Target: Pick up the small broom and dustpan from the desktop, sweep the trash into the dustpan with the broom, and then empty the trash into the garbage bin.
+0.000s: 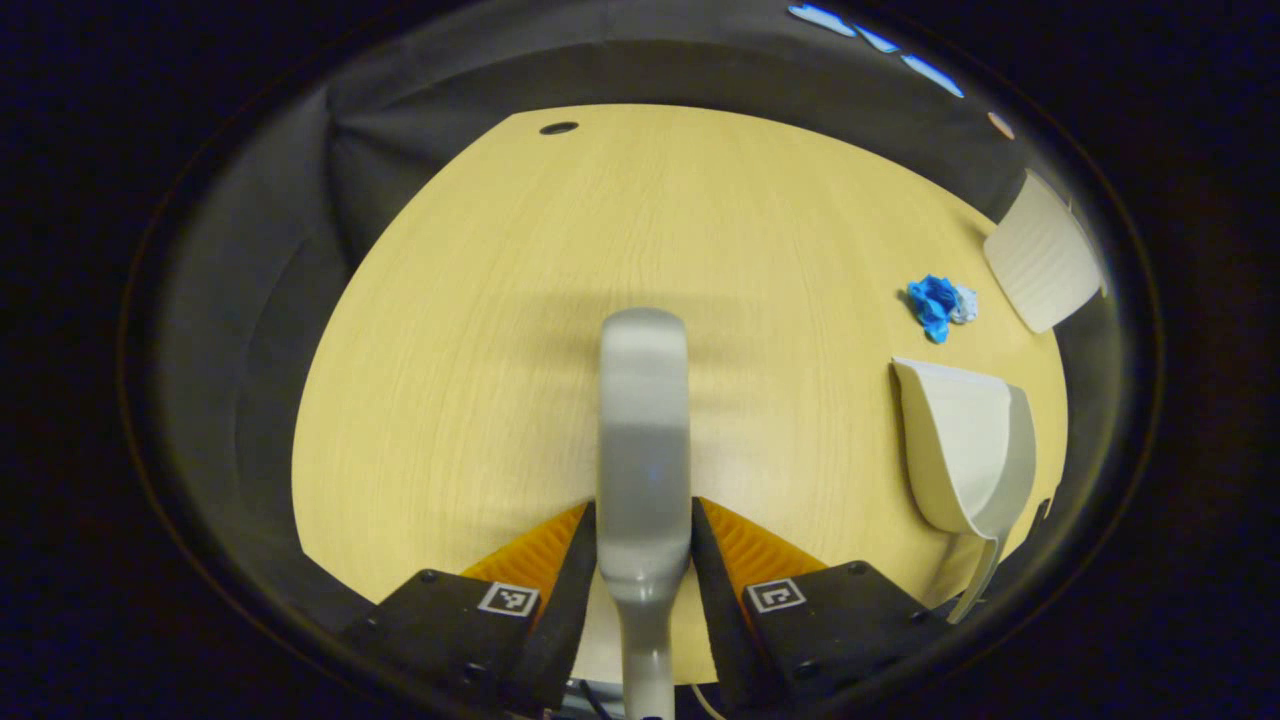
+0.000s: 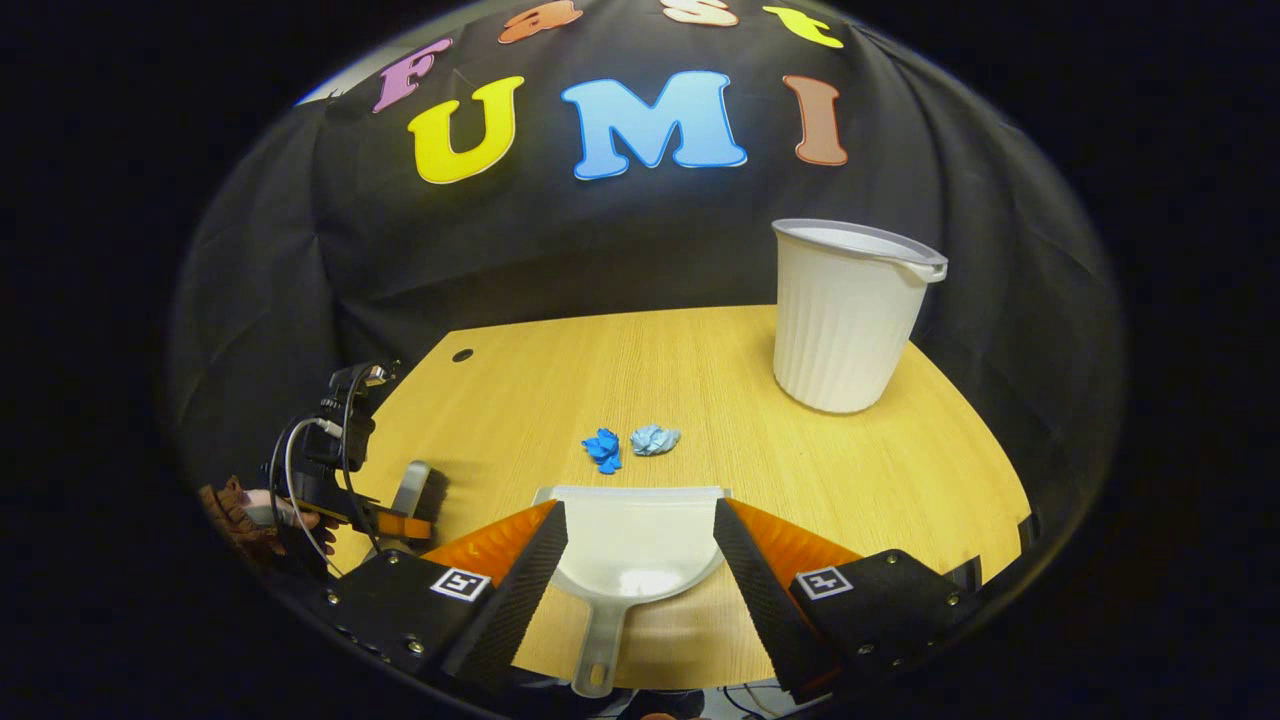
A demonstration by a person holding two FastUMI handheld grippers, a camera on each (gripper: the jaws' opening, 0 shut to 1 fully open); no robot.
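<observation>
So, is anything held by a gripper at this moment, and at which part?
The left gripper is shut on the broom, at its handle. The right gripper is open over the dustpan, holding nothing.

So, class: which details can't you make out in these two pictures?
- Broom bristles: left gripper view, hidden under its own handle, seen end-on.
- Garbage bin inside: right gripper view, rim too high.
- Dustpan handle end: right gripper view, cut off at the bottom edge.
- Left tool grip: right gripper view, too small.
</observation>
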